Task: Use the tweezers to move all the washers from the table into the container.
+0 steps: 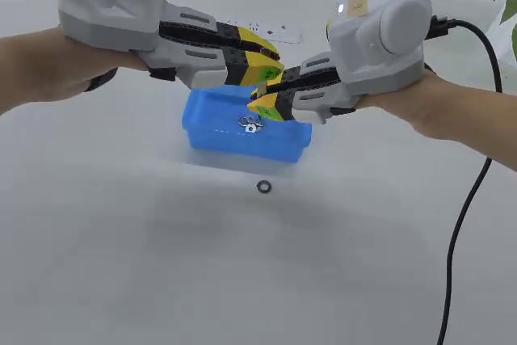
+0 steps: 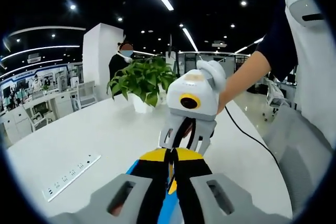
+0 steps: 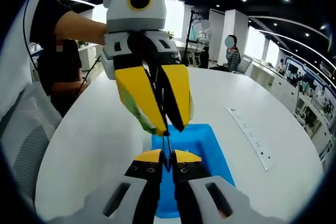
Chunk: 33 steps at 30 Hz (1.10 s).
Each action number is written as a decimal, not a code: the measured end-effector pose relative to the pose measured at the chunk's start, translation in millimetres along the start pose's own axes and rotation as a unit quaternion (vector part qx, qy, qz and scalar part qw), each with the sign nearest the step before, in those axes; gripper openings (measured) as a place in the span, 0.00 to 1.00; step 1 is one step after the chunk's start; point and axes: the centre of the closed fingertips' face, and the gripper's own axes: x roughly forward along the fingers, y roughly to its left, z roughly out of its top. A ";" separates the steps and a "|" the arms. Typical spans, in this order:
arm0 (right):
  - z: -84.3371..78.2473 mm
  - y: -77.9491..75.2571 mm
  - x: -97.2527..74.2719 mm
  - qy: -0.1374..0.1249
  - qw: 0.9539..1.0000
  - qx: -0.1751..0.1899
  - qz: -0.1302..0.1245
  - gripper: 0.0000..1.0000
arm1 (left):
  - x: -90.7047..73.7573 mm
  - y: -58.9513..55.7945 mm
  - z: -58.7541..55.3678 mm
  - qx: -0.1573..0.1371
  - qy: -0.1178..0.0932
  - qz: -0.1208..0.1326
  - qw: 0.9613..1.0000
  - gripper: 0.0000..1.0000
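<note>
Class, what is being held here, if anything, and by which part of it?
The tweezers: the right gripper pinches one end in its tongs, and the left gripper seems to pinch the other.

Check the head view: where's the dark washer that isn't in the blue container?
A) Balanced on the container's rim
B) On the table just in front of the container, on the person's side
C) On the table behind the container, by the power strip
B: the lone washer lies flat on the table, just in front of the blue container and apart from its near wall.
</note>
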 end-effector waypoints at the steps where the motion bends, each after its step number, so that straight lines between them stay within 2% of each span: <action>1: -0.5 0.5 0.0 0.001 1.000 0.001 0.000 0.08 | -0.3 -3.5 -1.4 0.001 0.005 -0.010 1.000 0.07; 6: -3.2 3.3 1.7 0.009 1.000 -0.009 0.005 0.08 | 2.4 -13.2 -4.7 0.069 0.030 -0.030 0.997 0.05; 9: -3.0 2.5 1.9 0.007 1.000 -0.008 0.002 0.09 | 4.8 -14.9 -3.2 0.076 0.033 -0.026 0.996 0.04; 16: -0.4 -2.9 -1.2 0.002 1.000 -0.008 -0.018 0.13 | 5.2 -7.3 -2.0 0.090 0.039 -0.019 0.995 0.04; 17: 0.3 -3.5 -2.1 -0.001 1.000 -0.004 -0.020 0.16 | 4.9 -5.4 -3.1 0.092 0.044 -0.014 0.995 0.04; 19: 0.4 -5.6 -4.8 -0.002 1.000 0.003 -0.028 0.28 | 3.6 -2.4 -3.0 0.095 0.045 -0.009 0.994 0.04; 24: -0.6 -1.1 -19.6 -0.004 0.999 0.016 -0.036 0.37 | -2.5 -0.8 5.6 0.098 0.035 -0.003 0.995 0.04; 27: 3.0 3.1 -34.1 -0.030 0.997 0.027 -0.063 0.49 | -5.6 -5.0 7.7 0.098 0.033 -0.008 0.995 0.04; 30: -1.9 11.9 -44.0 -0.032 0.996 0.035 -0.073 0.62 | -7.4 -12.0 6.9 0.098 0.032 -0.013 0.995 0.04; 33: -11.6 28.6 -54.1 -0.032 0.996 0.045 -0.075 0.66 | -8.0 -15.6 6.2 0.090 0.021 -0.014 0.996 0.04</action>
